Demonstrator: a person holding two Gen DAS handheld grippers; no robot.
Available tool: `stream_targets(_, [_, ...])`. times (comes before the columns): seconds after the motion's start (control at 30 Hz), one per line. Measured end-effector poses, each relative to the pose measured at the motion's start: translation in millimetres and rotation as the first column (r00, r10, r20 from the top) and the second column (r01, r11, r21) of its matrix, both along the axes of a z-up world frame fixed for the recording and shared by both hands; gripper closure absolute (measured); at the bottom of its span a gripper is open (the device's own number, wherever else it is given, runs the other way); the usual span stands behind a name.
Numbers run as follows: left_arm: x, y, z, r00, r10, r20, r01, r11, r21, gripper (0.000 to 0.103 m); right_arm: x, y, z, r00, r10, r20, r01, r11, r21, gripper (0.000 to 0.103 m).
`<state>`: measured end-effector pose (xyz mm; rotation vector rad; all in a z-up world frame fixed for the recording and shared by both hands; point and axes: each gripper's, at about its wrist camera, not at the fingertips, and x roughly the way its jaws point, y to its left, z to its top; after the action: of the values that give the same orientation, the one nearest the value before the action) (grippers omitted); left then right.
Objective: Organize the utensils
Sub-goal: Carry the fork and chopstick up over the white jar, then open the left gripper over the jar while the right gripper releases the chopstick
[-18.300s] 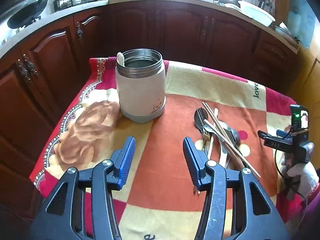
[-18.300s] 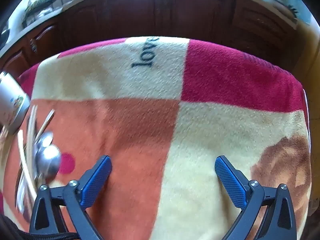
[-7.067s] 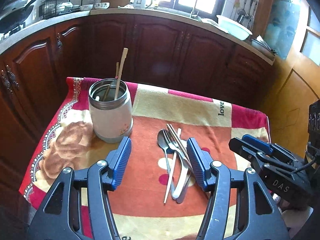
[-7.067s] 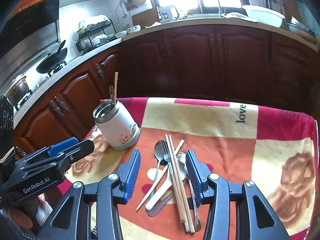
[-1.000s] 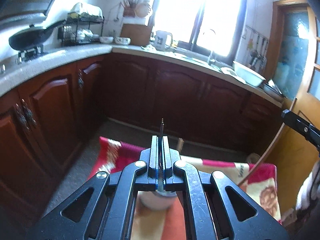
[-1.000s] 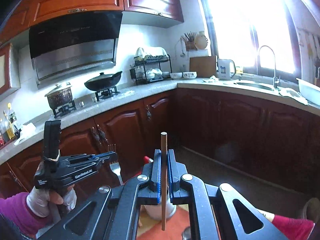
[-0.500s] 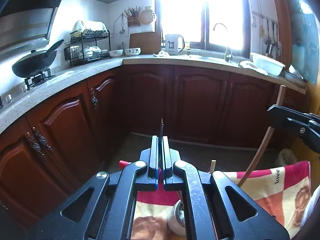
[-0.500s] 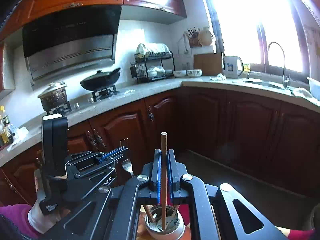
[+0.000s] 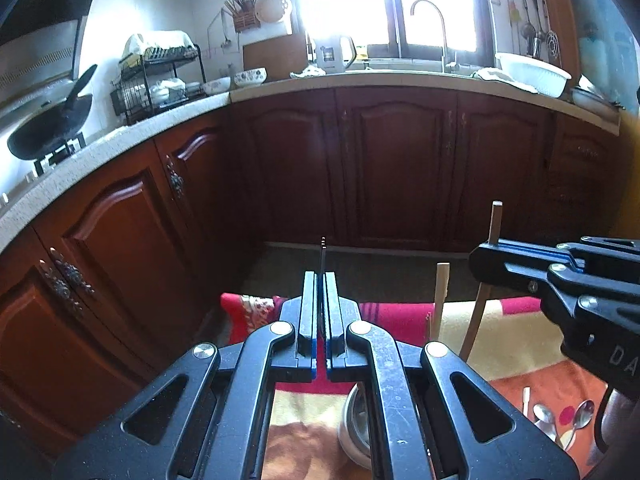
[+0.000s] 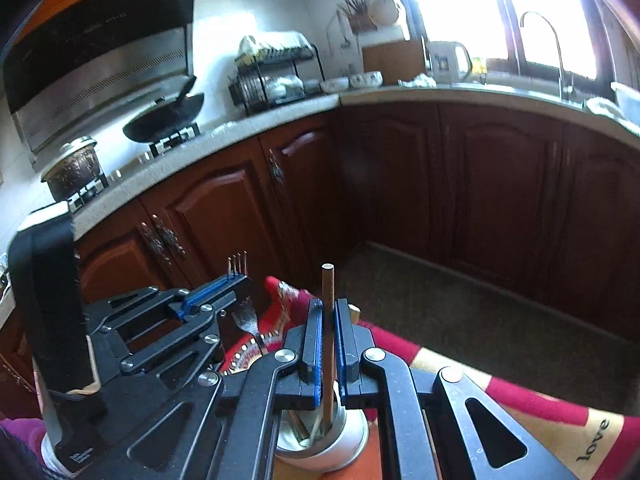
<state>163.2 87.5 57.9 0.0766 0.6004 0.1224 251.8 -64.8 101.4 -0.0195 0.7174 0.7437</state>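
My left gripper [image 9: 320, 276] is shut on a steel fork [image 9: 323, 246], seen edge-on, tines up. In the right wrist view the left gripper [image 10: 236, 278] shows at the left, and the fork [image 10: 245, 316] hangs handle-down beside the jar. My right gripper [image 10: 328, 304] is shut on a dark brown chopstick [image 10: 327, 280], held upright, its lower end inside the mouth of the white steel-rimmed jar [image 10: 340, 450]. The left wrist view has the right gripper [image 9: 486, 256] with that chopstick [image 9: 495, 220] at the right. A pale chopstick [image 9: 441, 292] stands in the jar [image 9: 354, 424].
Two spoons [image 9: 560, 420] lie on the red, orange and cream blanket [image 9: 512, 344] over the table. Dark wooden cabinets [image 9: 392, 168] run behind, under a counter with a wok [image 10: 164, 118] and dish rack. A gloved hand [image 10: 46, 450] holds the left gripper.
Both grippers have sunk toward the table, each still gripping its utensil. The jar and blanket have come up into view, and the chopstick's lower end now sits in the jar's mouth.
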Motion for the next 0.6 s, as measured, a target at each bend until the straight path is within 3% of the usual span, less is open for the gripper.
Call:
stream_targets(0.23, [6,2,-1,1.0,-0.005,-0.01,0.005,1.0,-0.028,0.102,12,-4,-4,0.999,-0.003,-0.034,0.004,1.0,0.024,0.098])
stream_targets(0.4, [7,8,-1,1.0,-0.003,-0.024,0.001,0.998,-0.059,0.098,16,-15,-7,0.997,-0.021,-0.079,0.026,0.998,0.062,0.082])
stream_targets(0.53, [4,10,0,0.999,-0.001,-0.035,-0.002,0.996,-0.093,0.069,11,-23,-10,0.995,-0.032,-0.096,0.037,0.998,0.058,0.081])
stream_targets(0.6, [1,9,2,1.0,0.001,-0.031,-0.004,0.995,-0.098,0.063,7,-29,-11,0.994,-0.035,-0.103,0.041,0.997,0.063,0.08])
